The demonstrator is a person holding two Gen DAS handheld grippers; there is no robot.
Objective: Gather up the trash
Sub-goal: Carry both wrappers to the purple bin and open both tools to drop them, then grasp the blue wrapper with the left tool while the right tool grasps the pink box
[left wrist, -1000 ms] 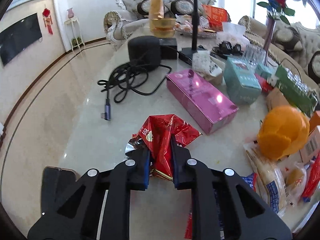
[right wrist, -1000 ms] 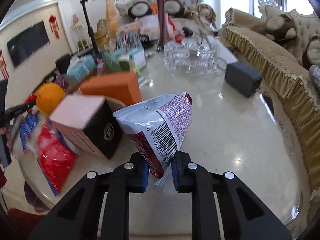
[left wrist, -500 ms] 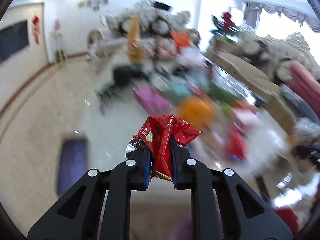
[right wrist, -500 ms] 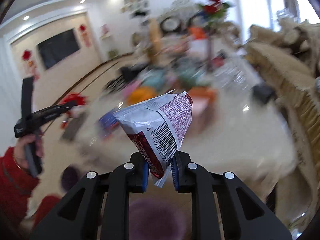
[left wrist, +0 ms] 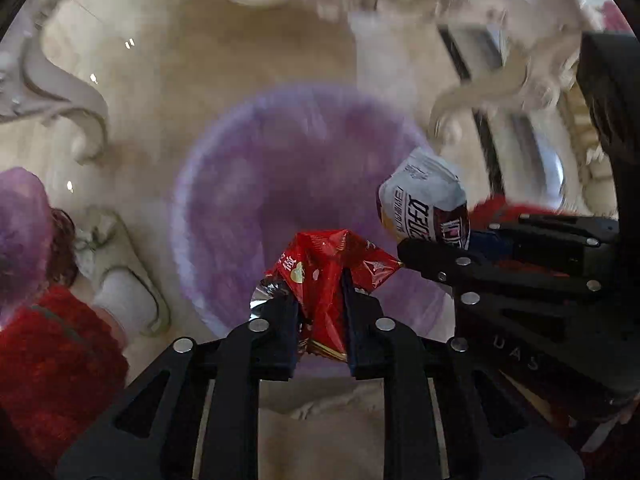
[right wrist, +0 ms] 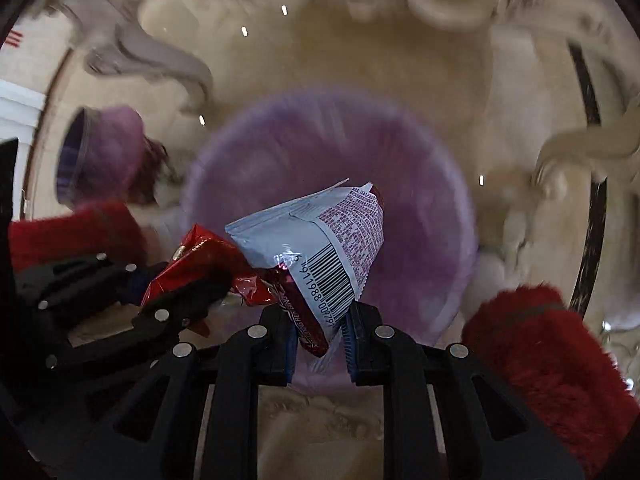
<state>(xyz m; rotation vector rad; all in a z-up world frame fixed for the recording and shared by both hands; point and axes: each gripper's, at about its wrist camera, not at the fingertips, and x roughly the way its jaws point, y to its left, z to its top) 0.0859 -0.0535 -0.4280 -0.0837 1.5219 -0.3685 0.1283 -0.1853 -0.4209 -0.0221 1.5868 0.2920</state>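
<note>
In the left wrist view, a red fuzzy sleeve filled the 8 o'clock corner, and the right gripper, clenched on a white-and-maroon snack bag, crowded in from 3 o'clock beside the left gripper. The left gripper pinched a crumpled red wrapper between its pads, the wrapper rising toward 12 o'clock. Beyond both hung a blurred purple bin on glossy cream marble floor, with carved white furniture legs at 10 o'clock.

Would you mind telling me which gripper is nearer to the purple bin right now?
Neither clearly: both hang above the purple bin side by side. The left gripper holds the red wrapper over its near part; the right gripper holds the white snack packet likewise.
</note>
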